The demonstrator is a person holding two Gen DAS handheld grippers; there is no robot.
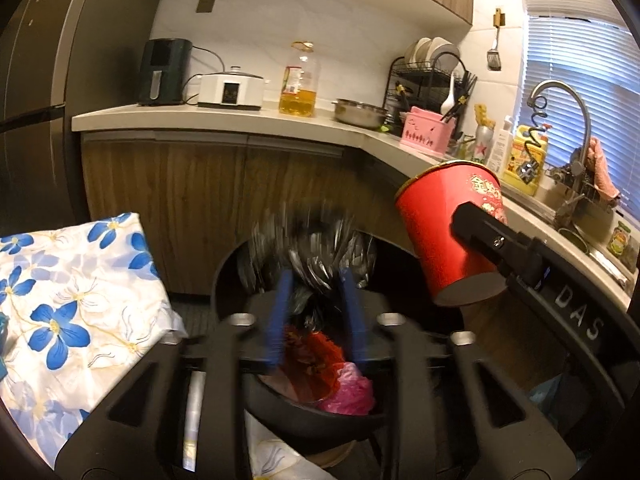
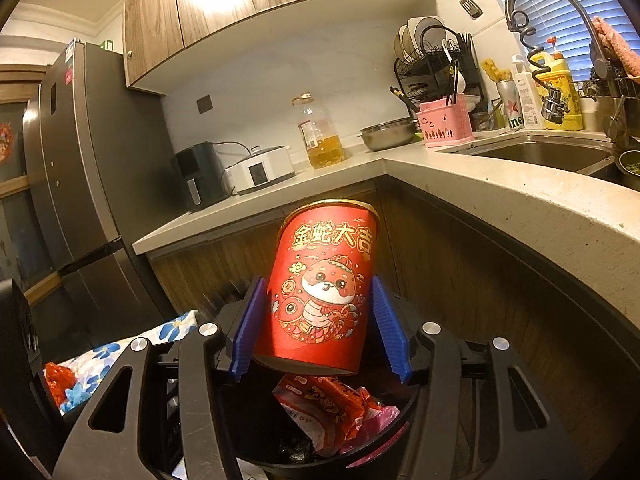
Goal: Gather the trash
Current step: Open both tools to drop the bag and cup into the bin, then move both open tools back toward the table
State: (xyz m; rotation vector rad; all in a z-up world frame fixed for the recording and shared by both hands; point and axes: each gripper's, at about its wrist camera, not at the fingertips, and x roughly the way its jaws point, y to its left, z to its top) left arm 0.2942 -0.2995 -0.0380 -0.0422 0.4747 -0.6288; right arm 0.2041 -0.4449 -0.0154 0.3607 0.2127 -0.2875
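Left wrist view: close above the black trash bin (image 1: 312, 420), facing the counter (image 1: 224, 120). Right wrist view: equally close, facing the counter corner. Shared: bin, red paper cup (image 2: 320, 292), oil bottle (image 1: 298, 80), sink faucet (image 2: 552, 4).

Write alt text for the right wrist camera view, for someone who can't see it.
The right gripper holds a red paper cup with a cartoon snake between its blue pads, above a black trash bin holding red wrappers. Behind it, a kitchen counter curves toward a sink.
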